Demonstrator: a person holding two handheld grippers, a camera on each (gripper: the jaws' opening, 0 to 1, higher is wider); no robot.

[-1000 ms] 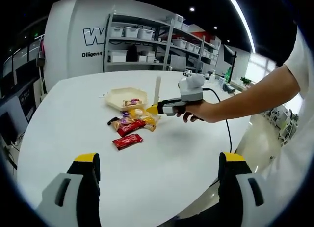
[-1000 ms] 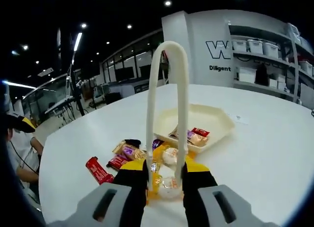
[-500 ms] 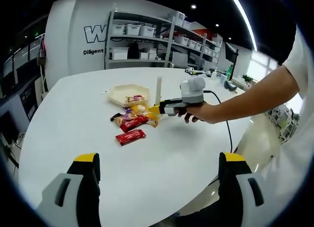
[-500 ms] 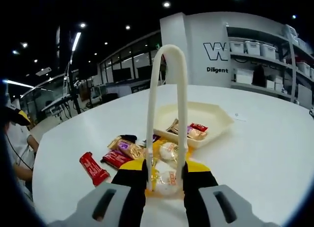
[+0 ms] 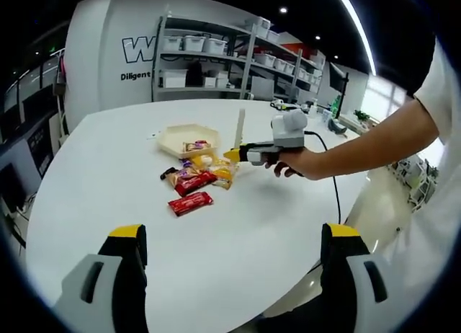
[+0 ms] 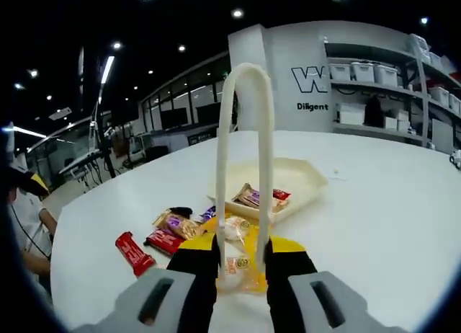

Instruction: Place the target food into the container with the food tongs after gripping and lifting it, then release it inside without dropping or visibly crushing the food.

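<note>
Container [image 6: 302, 180] holds two wrapped snacks [image 6: 261, 197]; right gripper [image 6: 241, 257] clamps the tongs [image 6: 243, 131], left gripper [image 5: 234, 236] gapes.

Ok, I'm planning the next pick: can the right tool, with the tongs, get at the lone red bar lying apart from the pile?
Probably yes. The red bar lies flat on bare table, apart from the snack pile, with nothing over it. The right tool with the tongs hangs just beside it.
</note>
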